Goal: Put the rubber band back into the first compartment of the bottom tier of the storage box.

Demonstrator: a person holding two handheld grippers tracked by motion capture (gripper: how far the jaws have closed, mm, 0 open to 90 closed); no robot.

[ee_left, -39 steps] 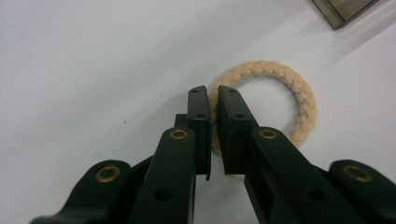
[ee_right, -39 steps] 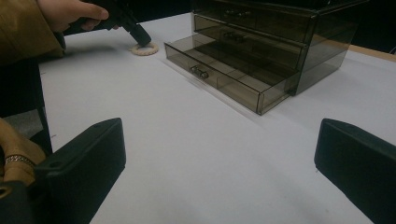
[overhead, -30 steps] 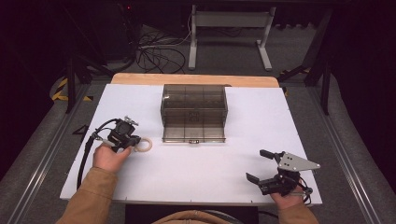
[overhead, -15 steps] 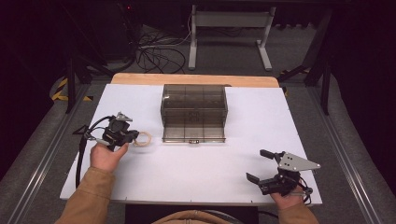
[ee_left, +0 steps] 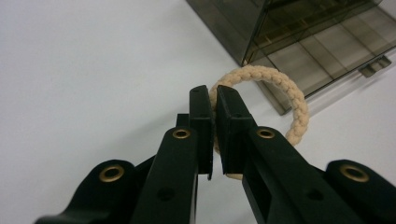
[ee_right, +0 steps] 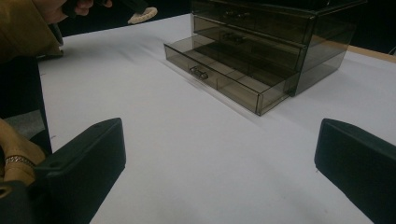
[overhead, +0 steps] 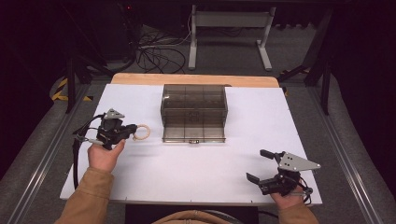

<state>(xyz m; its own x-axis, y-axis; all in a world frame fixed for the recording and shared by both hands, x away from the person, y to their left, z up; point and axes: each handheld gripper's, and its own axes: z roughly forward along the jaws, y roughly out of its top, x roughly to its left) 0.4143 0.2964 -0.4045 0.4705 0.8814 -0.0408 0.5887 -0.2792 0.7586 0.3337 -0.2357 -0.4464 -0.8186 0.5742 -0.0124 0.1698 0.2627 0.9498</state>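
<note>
Beige braided ring (ee_left: 285, 100) pinched between jaws of left gripper (ee_left: 214, 100), held left of smoky plastic drawer box (overhead: 194, 108), near its front left corner. Ring appears lifted off white table (overhead: 187, 168); contact with surface unclear. Bottom drawer (overhead: 193, 133) pulled out, dividers visible inside. Right gripper (overhead: 258, 164) rests at near right part of table in person's hand, jaws spread wide, nothing between them, well apart from box.
</note>
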